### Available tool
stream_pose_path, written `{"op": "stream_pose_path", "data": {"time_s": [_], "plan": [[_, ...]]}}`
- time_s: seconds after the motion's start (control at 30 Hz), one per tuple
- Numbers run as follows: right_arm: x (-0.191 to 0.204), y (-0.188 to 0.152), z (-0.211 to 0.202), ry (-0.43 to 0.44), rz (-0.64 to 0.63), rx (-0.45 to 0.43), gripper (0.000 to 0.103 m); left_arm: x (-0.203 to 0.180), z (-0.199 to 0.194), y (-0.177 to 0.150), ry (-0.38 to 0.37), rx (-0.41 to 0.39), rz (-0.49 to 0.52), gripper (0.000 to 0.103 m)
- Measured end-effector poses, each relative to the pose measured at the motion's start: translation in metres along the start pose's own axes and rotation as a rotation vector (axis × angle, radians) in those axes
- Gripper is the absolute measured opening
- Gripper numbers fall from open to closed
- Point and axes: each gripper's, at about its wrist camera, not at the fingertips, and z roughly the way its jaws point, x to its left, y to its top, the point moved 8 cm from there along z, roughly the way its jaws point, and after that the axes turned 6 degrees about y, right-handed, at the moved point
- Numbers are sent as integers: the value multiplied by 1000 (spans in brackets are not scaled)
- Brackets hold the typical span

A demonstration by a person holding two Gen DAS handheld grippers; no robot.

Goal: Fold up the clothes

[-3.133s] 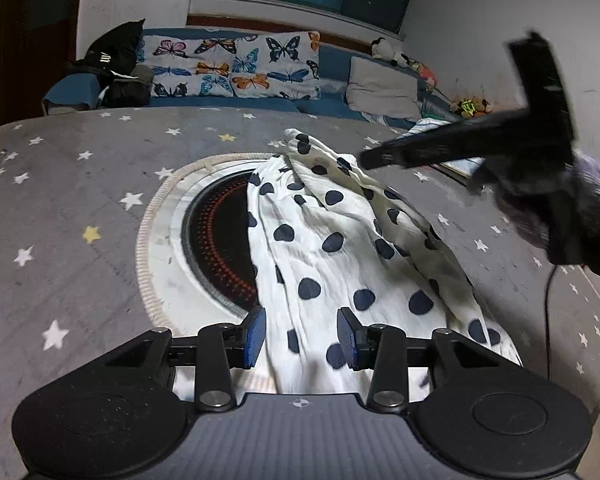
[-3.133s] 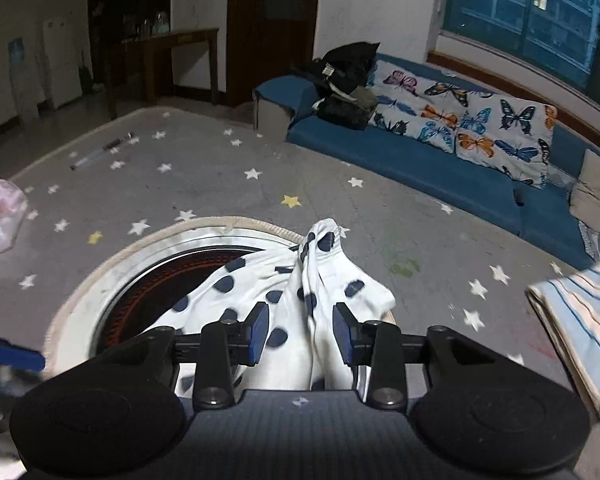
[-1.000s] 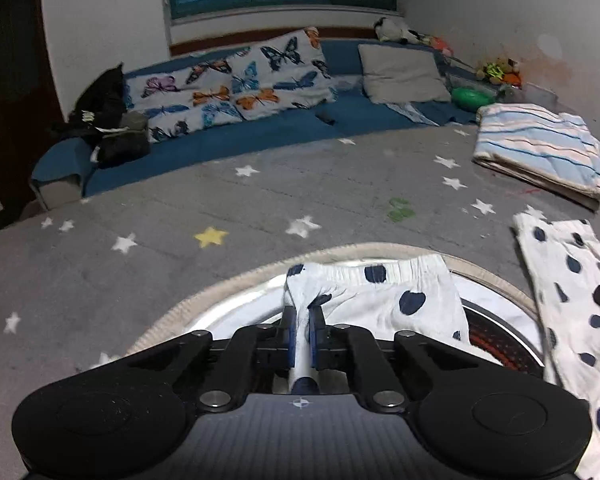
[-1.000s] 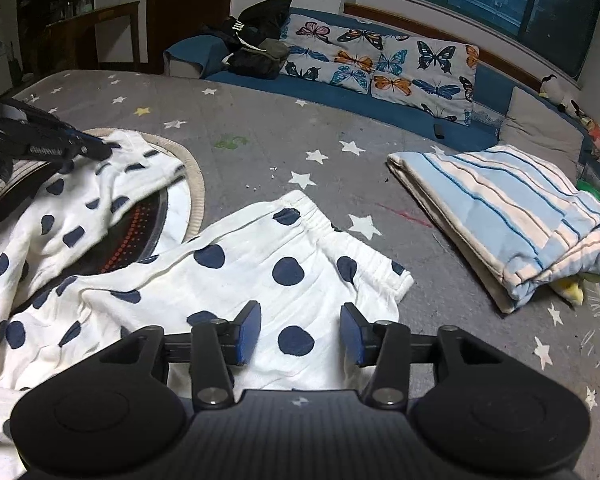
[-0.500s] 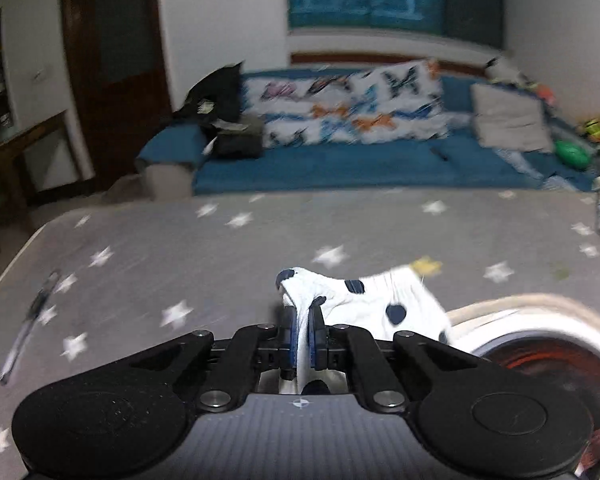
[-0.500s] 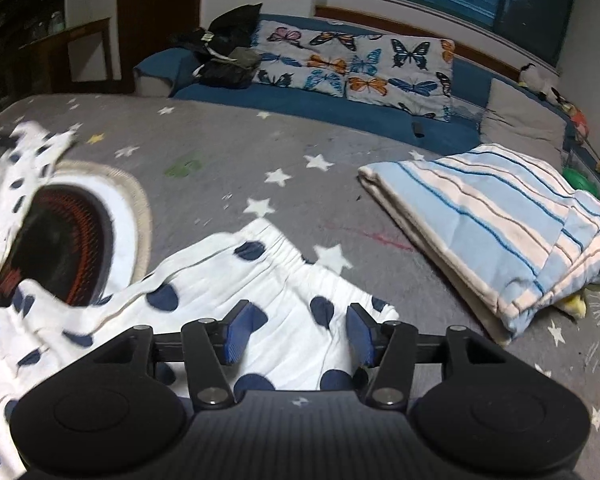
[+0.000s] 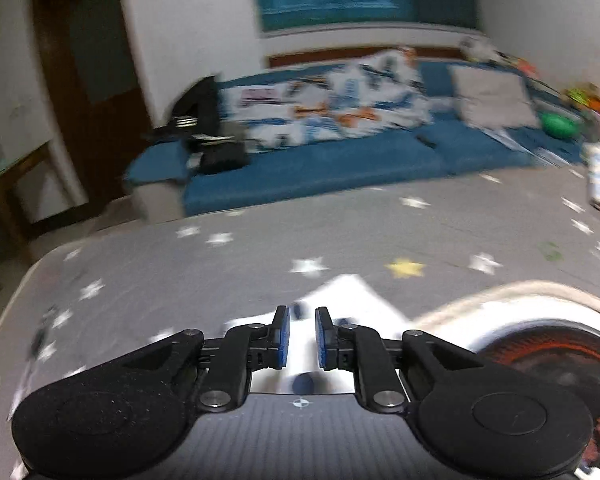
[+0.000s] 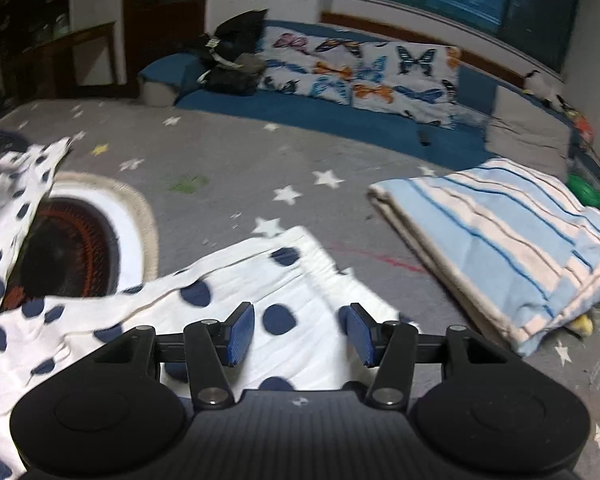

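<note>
Your polka-dot garment (image 8: 228,300) is white cloth scattered with dark navy dots, soft and rumpled, with a gathered, ribbed-looking band along its upper edge near the middle of the right wrist view. It sprawls across the lower left and centre of that frame on the grey star-printed mat (image 8: 236,168), and one stretch runs up the left edge, draped over the round rug (image 8: 140,216) with its dark centre and red ring. The far tip at the upper left looks lifted and smeared by motion.

Your right gripper (image 8: 296,334) sits low over the garment with its blue pads (image 8: 238,334) spread wide; the cloth shows between them and neither pad pinches it.

In the left wrist view everything is blurred. Your left gripper (image 7: 299,338) has its blue pads (image 7: 282,338) parted by a narrow gap, and white cloth (image 7: 340,300) with a faint dark dot lies beneath and just beyond them at bottom centre. Nothing is clamped between the pads there. The round rug (image 7: 540,320) fills the lower right of this frame.

The folded blue-and-white striped blanket (image 8: 500,248) lies on the mat at the right of the right wrist view, apart from the garment. The blue sofa (image 8: 340,120) with butterfly cushions (image 8: 360,72) runs along the top.
</note>
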Motion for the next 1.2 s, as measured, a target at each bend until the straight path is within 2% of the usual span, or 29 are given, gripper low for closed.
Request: {"op": "stream_pose_path", "data": {"time_s": [0.13, 0.43, 0.63, 0.77, 0.93, 1.07, 1.2], "plan": [[4, 2, 6, 14, -8, -1, 53, -30, 11, 3, -62, 7, 72, 14], [-10, 21, 26, -15, 16, -31, 58, -22, 38, 22, -43, -35, -99, 14], [-14, 24, 7, -16, 33, -46, 58, -21, 8, 22, -40, -60, -105, 15], [-14, 15, -21, -34, 37, -41, 58, -45, -43, 10, -146, -66, -32, 15], [-14, -6, -50, -51, 42, -26, 58, -95, -123, -27, -363, -37, 56, 16], [-11, -22, -69, -56, 48, -19, 58, -141, -186, -61, -475, -39, 128, 37], [-6, -37, -86, -54, 47, -22, 58, -179, -240, -93, -575, -40, 196, 41]]}}
